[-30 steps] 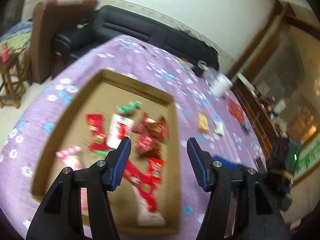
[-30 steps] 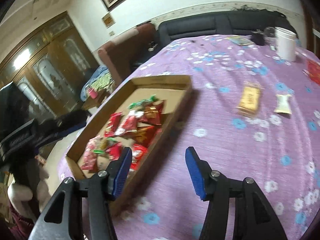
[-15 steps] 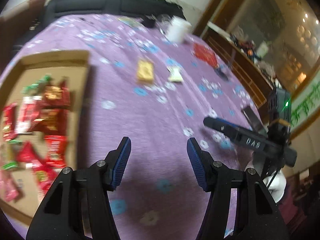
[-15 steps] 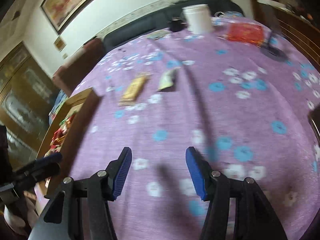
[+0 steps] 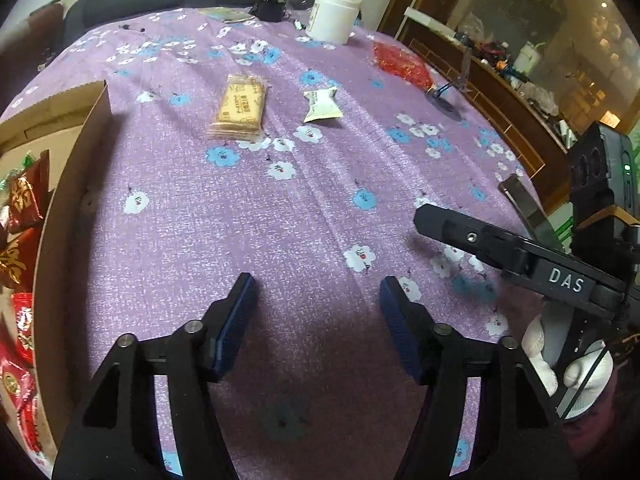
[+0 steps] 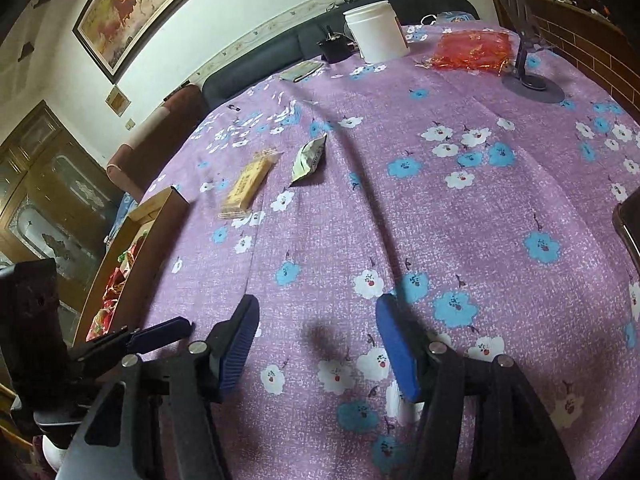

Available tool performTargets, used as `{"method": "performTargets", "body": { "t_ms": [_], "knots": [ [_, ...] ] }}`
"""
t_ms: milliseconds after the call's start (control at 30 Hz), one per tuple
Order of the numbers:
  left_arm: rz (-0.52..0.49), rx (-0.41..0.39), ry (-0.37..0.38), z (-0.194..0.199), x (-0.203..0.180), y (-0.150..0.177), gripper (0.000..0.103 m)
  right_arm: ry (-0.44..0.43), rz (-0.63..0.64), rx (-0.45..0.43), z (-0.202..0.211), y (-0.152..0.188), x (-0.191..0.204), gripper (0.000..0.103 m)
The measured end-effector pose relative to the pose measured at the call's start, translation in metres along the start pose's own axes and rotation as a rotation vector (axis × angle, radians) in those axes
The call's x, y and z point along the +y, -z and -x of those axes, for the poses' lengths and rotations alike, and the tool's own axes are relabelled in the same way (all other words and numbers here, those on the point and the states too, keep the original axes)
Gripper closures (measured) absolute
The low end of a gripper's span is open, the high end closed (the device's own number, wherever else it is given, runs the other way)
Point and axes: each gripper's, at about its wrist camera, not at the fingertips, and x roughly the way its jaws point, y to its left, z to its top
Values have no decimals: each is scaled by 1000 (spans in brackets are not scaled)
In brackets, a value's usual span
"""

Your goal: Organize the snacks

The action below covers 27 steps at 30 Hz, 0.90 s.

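Currently both grippers hover over the surface (image 5: 304, 216), which carries a purple floral cloth. Left gripper (image 5: 314, 312): jaws spread wide, nothing between them, blue pads over bare cloth. Right gripper (image 6: 316, 336): jaws likewise spread and empty.

Two loose snacks lie on the cloth ahead of both grippers, well apart from either. A tan biscuit pack (image 5: 241, 107) lies flat; a small cream-white sachet (image 5: 322, 105) sits near it on its right, not touching. In the right wrist view the same biscuit pack (image 6: 249, 186) and sachet (image 6: 309, 157) appear left of centre.

A cardboard tray (image 5: 66, 200) sits at the left edge of the surface, holding red-wrapped snacks (image 5: 25, 196) and one green-wrapped piece at its visible end. The biscuit pack is near the tray's far corner, outside it.

At the far side: a white jar (image 5: 333, 20), a red mesh bag (image 5: 402, 62), and a phone stand (image 6: 530, 80).
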Motion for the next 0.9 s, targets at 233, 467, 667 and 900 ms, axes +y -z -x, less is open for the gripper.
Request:
{"method": "performTargets", "body": {
  "t_ms": [233, 467, 667, 900],
  "knots": [
    [17, -35, 35, 2, 2, 4, 31, -4, 1, -14, -1, 1, 2, 34],
    [48, -32, 152, 4, 12, 3, 18, -17, 16, -20, -1, 3, 4, 27],
    [32, -32, 131, 3, 6, 3, 18, -67, -7, -26, 0, 2, 0, 19],
    [32, -19, 132, 4, 6, 4, 18, -220, -129, -55, 1, 0, -20, 11]
  ]
}}
